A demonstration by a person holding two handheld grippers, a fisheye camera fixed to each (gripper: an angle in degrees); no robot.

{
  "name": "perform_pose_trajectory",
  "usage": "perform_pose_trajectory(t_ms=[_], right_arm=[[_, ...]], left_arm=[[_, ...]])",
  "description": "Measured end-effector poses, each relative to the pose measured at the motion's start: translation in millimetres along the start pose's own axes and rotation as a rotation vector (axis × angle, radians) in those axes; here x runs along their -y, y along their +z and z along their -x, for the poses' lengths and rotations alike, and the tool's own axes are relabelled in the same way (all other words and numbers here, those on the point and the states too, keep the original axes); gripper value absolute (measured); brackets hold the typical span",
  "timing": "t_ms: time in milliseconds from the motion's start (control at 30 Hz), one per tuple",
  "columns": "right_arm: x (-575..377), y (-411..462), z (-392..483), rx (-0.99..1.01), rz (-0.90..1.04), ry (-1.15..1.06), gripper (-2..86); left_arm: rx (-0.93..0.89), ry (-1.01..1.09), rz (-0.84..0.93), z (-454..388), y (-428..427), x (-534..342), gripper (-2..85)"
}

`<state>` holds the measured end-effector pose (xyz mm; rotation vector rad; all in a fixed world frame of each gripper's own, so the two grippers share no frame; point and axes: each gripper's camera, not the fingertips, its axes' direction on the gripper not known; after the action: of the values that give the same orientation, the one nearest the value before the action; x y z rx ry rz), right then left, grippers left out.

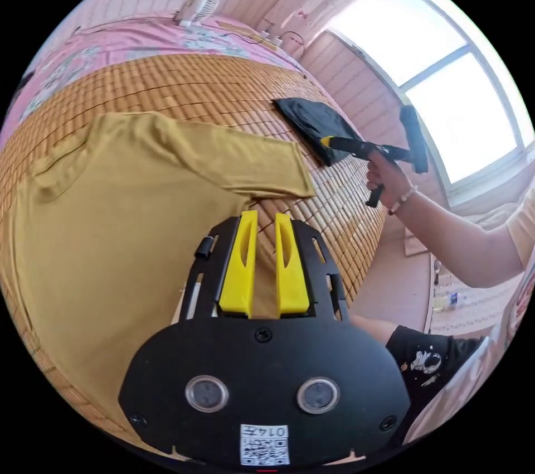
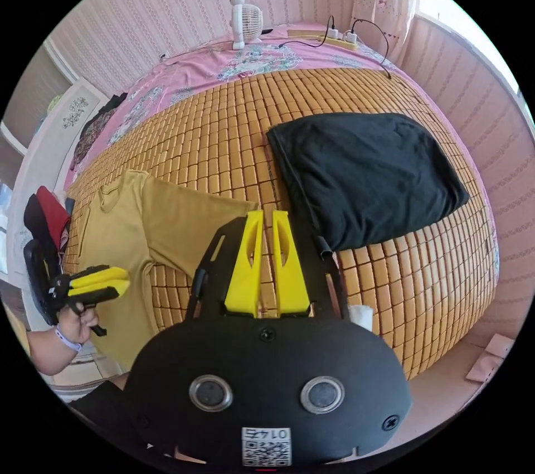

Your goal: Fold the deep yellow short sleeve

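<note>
Left tool (image 1: 265,226) hovers over spread yellow shirt (image 1: 111,206).

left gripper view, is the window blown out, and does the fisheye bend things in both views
Left gripper view: the window is overexposed to plain white, no detail outside. Both views: strong fisheye, the bamboo mat bulges like a dome and the wall stripes curve; the yellow shirt stays evenly lit and sharp.

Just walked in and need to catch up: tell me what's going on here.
A person holds a two-jaw gripper in each hand over a bed covered with a bamboo mat. A deep yellow short sleeve shirt lies spread flat, not yet folded. The left gripper hovers above it, jaws slightly apart, gripping nothing. The right gripper is near a folded black garment, also gripping nothing.
</note>
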<state>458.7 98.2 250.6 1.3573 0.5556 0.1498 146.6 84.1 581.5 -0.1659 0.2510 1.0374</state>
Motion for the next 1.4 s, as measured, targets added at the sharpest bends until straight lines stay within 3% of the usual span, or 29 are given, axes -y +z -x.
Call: perform_pose_trajectory(t_ms=[167,333,567,733,867,933,1067,1167,1233,1400], right_arm=[[-1.9,13.4,77.0,0.089,0.096,-0.209,2.1],[25.3,69.4,228.0,0.259,0.161,-0.495,3.0],[69.6,139.4,434.2,0.438,0.168,-0.758,6.2],[88.7,197.1,564.2,0.321,0.176,-0.878,8.8],[91.3,240.7,615.9,0.276,0.282,-0.903,7.5],[92.1,260.1,632.4,0.283,0.380,-0.885,2.5],[76.4,255.4,654.9,0.238,0.351,-1.031,1.2],[70.9,233.5,673.8,0.387,0.300,-1.082,1.3],[48.6,199.4,703.3,0.530,0.158,-1.245,2.3],[11.9,185.3,741.9,0.585,0.144,-1.328,6.4]], left_arm=[[0.222,-0.382,-0.117,89.6,-104.3,-91.0,5.8],[0.402,-0.592,-0.249,155.1,-179.8,-158.0,5.9],[0.421,-0.646,-0.379,228.9,-223.7,-184.2,6.7],[0.391,-0.642,-0.393,258.4,-234.8,-179.4,8.1],[0.424,-0.653,-0.329,276.8,-239.8,-183.5,5.9],[0.401,-0.631,-0.341,280.3,-244.5,-190.6,3.4],[0.351,-0.662,-0.356,285.8,-258.9,-218.0,-0.5],[0.366,-0.691,-0.462,268.8,-287.0,-252.0,-0.7],[0.374,-0.710,-0.538,249.1,-307.4,-279.7,-0.4],[0.418,-0.905,-0.593,215.7,-328.1,-357.7,4.4]])
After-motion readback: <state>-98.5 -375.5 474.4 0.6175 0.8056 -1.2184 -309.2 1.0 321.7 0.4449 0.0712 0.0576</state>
